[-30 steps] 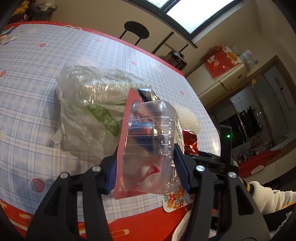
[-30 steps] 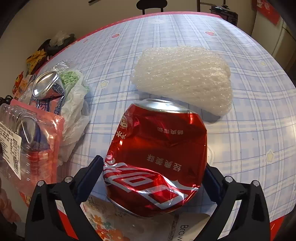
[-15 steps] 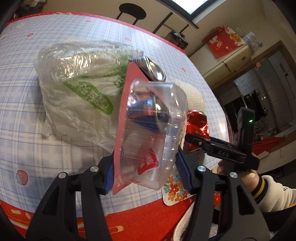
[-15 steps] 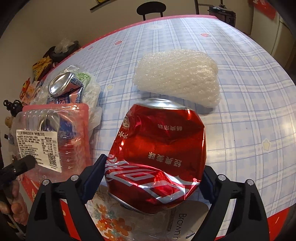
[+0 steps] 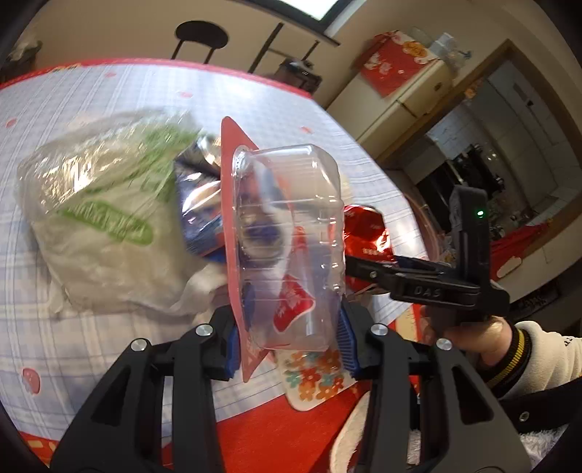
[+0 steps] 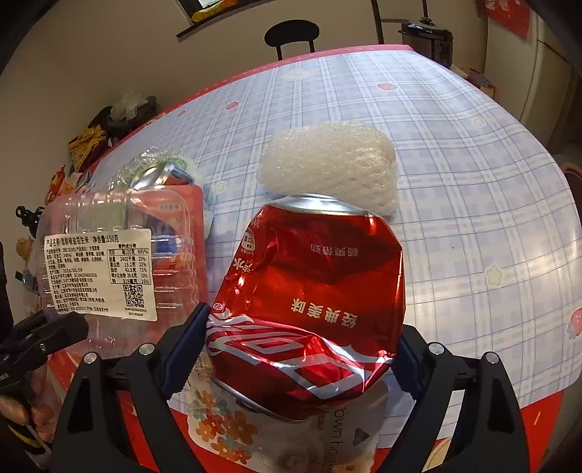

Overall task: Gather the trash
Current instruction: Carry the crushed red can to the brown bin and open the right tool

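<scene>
A clear plastic clamshell box (image 5: 287,233) with a pink backing card and a white label (image 6: 102,269) sits between the blue pads of my left gripper (image 5: 291,329). Its jaws are closing and press the box from both sides. Behind the box lies a crumpled plastic bag (image 5: 98,225) with green print. A blue drink can (image 5: 198,203) pokes out of its mouth. My right gripper (image 6: 298,338) is shut on a crushed red can (image 6: 309,291), held above the table's near edge. The two held items hang side by side, close together.
A white foam net sleeve (image 6: 327,163) lies on the checked tablecloth (image 6: 473,218) just beyond the red can. A floral wrapper (image 6: 254,429) lies at the near edge under it. A black chair (image 6: 291,32) stands at the far side. Clutter sits by the wall at left.
The left gripper has squeezed the clamshell box narrower and moved nearer the bag. The right gripper with the red can has risen and now sits close beside the box.
</scene>
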